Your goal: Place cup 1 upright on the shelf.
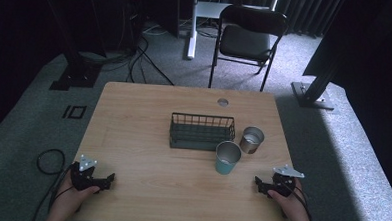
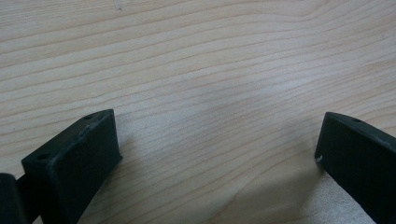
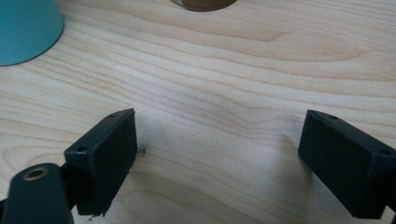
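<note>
Teal cup (image 1: 228,158) and metal cup (image 1: 252,139) stood untouched beside the basket (image 1: 201,132); your left hand-held gripper (image 1: 110,180) and right hand-held gripper (image 1: 257,184) rested wide, empty, on the surface (image 1: 149,108); all remained.

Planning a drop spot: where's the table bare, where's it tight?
Bare: the table's whole left half, from the wire basket out to the left tongs, and the back strip behind the basket. Tight: the teal cup and metal cup crowd the basket's right corner, ahead of the right tongs.

Right gripper view: teal cup (image 3: 25,30) cut off by top and left edges; brown cup (image 3: 204,4) shows its base alone, cropped above
</note>
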### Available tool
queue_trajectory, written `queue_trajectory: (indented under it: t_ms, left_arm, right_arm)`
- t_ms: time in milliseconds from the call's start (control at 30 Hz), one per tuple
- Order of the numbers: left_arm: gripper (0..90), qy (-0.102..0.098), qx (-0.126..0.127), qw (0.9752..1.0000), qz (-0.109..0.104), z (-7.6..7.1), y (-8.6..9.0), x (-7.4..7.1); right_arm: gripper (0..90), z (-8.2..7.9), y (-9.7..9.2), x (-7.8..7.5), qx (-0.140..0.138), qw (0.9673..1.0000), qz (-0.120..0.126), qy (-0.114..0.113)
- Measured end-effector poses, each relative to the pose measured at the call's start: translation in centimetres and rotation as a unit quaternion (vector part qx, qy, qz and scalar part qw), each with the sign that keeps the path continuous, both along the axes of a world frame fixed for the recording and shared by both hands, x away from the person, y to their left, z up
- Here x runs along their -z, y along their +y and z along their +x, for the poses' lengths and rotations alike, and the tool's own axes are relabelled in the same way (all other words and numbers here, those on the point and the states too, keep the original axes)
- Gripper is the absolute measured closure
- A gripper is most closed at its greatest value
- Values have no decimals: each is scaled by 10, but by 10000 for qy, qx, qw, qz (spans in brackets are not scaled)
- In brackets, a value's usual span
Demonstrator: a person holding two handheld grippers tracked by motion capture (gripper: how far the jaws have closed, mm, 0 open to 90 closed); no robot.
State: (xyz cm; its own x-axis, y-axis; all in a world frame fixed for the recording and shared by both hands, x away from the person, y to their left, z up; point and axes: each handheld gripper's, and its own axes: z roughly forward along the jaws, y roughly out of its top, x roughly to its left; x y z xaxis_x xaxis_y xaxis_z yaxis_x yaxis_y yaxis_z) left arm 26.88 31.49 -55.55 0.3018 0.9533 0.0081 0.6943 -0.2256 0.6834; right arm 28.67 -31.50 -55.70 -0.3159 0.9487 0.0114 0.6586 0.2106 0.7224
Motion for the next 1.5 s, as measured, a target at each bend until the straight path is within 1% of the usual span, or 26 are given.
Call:
queue_trajectory:
  t_ms: [133,167,333,433,533,567,633,700,800,867,900,967,1000,1033,1133,1200,1267,1300,1400,1500]
  left_arm:
    - [4,-4,22,10000,-6,0,0,0]
    - [4,3,86,10000,2,0,0,0]
    - [4,-1,145,9999,2,0,1,0]
    - [5,-49,213,9997,60,-1,0,0]
    - [5,-36,284,9994,170,-1,-1,-2]
    - [5,-39,310,9994,166,-1,-2,-3]
    - [5,-54,344,9993,115,-1,-3,-4]
    - [5,-77,381,9992,-25,-2,-5,-5]
    - [5,-116,464,9988,-92,-2,-9,-8]
    - [5,-130,545,9982,-233,-2,-12,-10]
    - [5,-138,577,9980,-234,-2,-14,-11]
    - [5,-155,596,9981,-87,-2,-17,-12]
    - [5,-165,638,9978,32,-2,-18,-13]
    - [5,-167,672,9976,96,-2,-19,-14]
    - [5,-206,684,9974,58,-2,-21,-15]
    - [5,-387,744,9964,100,-1,-25,-17]
    - [5,-598,795,9945,317,0,-32,-19]
    - [5,-630,840,9938,359,1,-35,-20]
    - [5,-630,976,9929,270,4,-43,-20]
    - [5,-626,1095,9917,242,7,-49,-20]
  right_arm:
    - [112,0,0,0,-1,10000,-2,0]
    - [112,0,0,0,0,10000,-1,0]
    - [112,0,0,0,1,10000,0,0]
    - [112,0,0,0,1,10000,-1,2]
    - [112,0,0,0,0,10000,0,1]
    - [112,0,0,0,0,10000,-1,0]
    - [113,0,0,0,1,10000,0,0]
    - [112,0,0,0,1,10000,-1,1]
    - [112,0,0,0,0,10000,-1,1]
    - [112,0,0,0,1,10000,0,1]
    - [112,0,0,0,0,10000,-4,-1]
    - [112,0,0,0,0,10000,-3,1]
    - [112,0,0,0,1,10000,-2,1]
    - [112,0,0,0,0,10000,-2,0]
    - [112,0,0,0,0,10000,-3,1]
    - [112,0,0,0,0,10000,-2,-1]
    - [112,0,0,0,-1,10000,-2,-1]
    - [112,0,0,0,0,10000,-1,2]
    - [112,0,0,0,0,10000,0,1]
    - [112,0,0,0,-1,10000,0,1]
